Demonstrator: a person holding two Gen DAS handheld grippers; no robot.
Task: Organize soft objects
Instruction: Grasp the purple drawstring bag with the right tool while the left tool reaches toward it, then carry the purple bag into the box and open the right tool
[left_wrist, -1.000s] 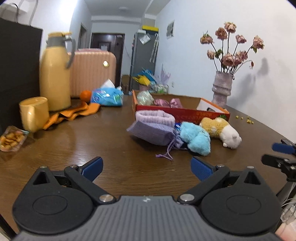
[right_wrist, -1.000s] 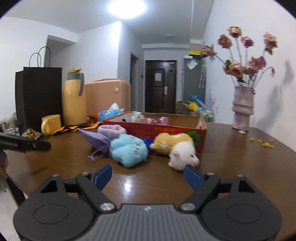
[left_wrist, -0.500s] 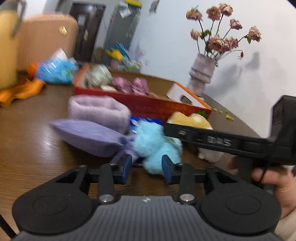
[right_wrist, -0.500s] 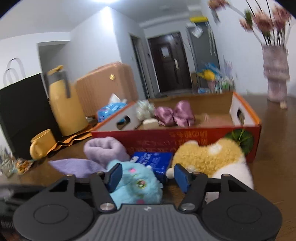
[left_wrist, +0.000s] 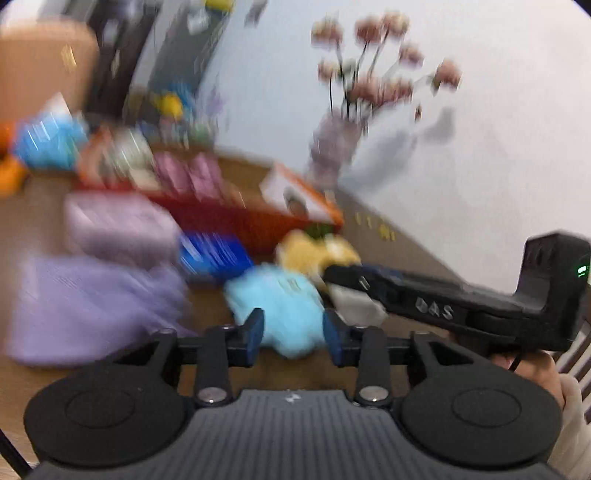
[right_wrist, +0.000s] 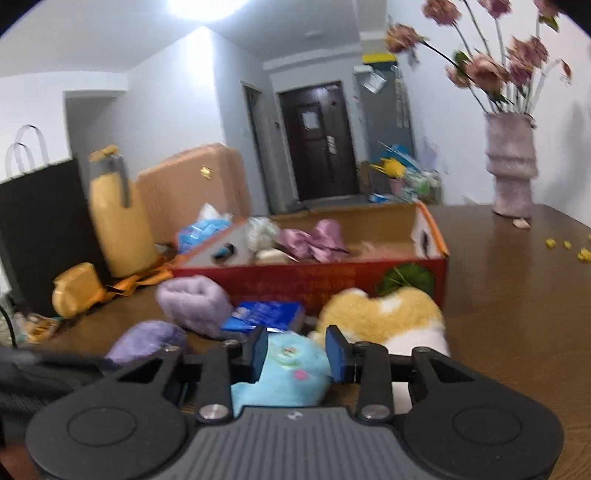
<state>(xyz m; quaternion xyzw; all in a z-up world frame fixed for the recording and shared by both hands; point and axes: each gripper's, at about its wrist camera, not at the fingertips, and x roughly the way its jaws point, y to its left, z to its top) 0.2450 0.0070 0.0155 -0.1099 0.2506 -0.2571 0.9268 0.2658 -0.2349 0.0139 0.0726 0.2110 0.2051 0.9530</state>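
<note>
Turquoise plush toy lay on the wooden table, in front of the red cardboard box and just beside a yellow-and-white plush. Right gripper had its blue pads on either side of the toy's head, seemingly pressing its fur. Left gripper sat partly apart, framing the same toy; blur hid whether it touched. Purple pouch and lilac fleece roll lay nearby.
</note>
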